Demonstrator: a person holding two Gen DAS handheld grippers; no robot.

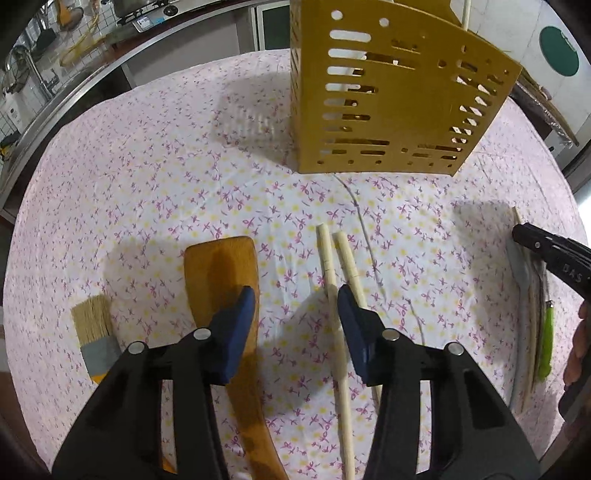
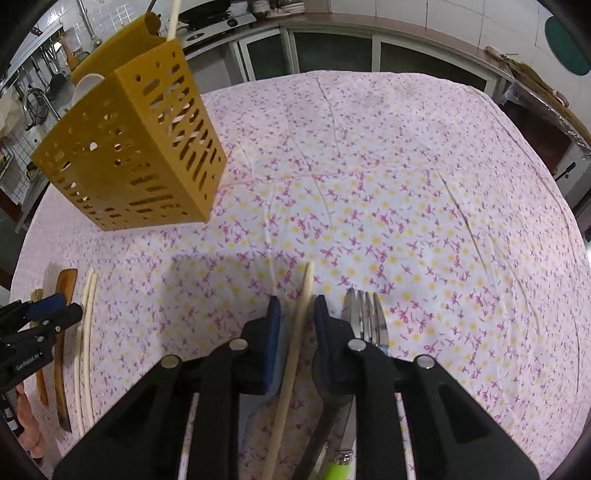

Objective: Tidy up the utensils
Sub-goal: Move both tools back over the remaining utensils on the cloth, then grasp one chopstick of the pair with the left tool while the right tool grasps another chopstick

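Observation:
A yellow slotted utensil holder (image 1: 391, 96) stands at the far side of the table; it also shows in the right wrist view (image 2: 129, 151), holding a chopstick and a white utensil. My left gripper (image 1: 297, 295) is open above the cloth, between a wooden spatula (image 1: 225, 295) and a pair of chopsticks (image 1: 338, 280). My right gripper (image 2: 297, 306) is open, its jaws on either side of a single chopstick (image 2: 295, 354) lying on the cloth. A fork (image 2: 364, 314) and a green-handled utensil (image 2: 338, 470) lie just right of it.
A pastry brush (image 1: 94, 339) lies left of the spatula. The table carries a floral cloth (image 2: 406, 177). A kitchen counter with a stove (image 2: 218, 18) runs behind it. The right gripper's finger (image 1: 546, 247) shows at the right of the left wrist view.

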